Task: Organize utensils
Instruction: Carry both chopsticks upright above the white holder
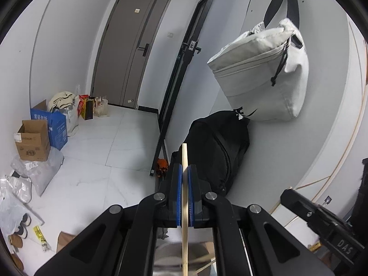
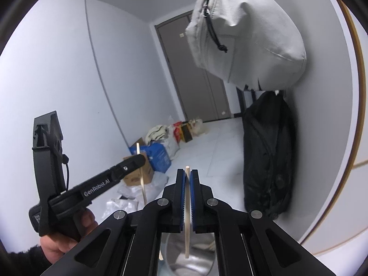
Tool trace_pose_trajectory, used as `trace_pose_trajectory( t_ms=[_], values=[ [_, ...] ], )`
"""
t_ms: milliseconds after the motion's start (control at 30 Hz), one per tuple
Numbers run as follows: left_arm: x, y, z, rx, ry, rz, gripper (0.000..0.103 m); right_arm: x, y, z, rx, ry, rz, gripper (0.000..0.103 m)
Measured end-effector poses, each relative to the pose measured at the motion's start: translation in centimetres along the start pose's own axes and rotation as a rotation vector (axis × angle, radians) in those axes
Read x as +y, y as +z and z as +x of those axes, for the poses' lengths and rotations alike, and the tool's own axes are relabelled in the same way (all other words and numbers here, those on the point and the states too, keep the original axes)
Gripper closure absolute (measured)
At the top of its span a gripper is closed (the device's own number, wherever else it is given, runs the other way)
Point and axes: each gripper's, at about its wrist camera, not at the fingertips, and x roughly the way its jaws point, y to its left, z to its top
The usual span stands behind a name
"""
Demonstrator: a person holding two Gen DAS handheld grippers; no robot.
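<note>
My left gripper (image 1: 184, 169) is shut on a light wooden chopstick (image 1: 184, 207) that stands upright between its blue pads. Its lower end hangs over a metal holder (image 1: 168, 256) with more chopsticks inside. My right gripper (image 2: 187, 172) is shut on a second wooden chopstick (image 2: 187, 214), also upright, its lower tip just above the round metal holder (image 2: 191, 257). In the right wrist view the left gripper (image 2: 138, 159) shows at the left, held by a hand, with its chopstick (image 2: 142, 179) through the fingers. In the left wrist view part of the right gripper's body (image 1: 322, 220) shows at the lower right.
A grey bag (image 1: 262, 73) hangs on the white wall above a black backpack (image 1: 218, 147). A black frame (image 1: 174, 87) leans by the wall. Cardboard boxes (image 1: 32, 140), a blue box (image 1: 55, 124) and plastic bags lie along the left floor. A grey door (image 1: 131, 53) is at the back.
</note>
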Motion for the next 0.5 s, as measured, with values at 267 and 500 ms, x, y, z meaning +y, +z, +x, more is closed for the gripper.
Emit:
trace_pose_trajectory(
  t_ms=[267,500],
  values=[
    [0.4,-0.2,2.8,0.002,0.003,0.017,0.102,-1.0,0.1,2.4,-0.005,-0.025,-0.001,0.100],
    [0.7,-0.5,4.0,-0.015,0.003,0.039,0.102,-1.3,-0.4,3.8,0.002,-0.033,-0.022,0.100]
  ],
)
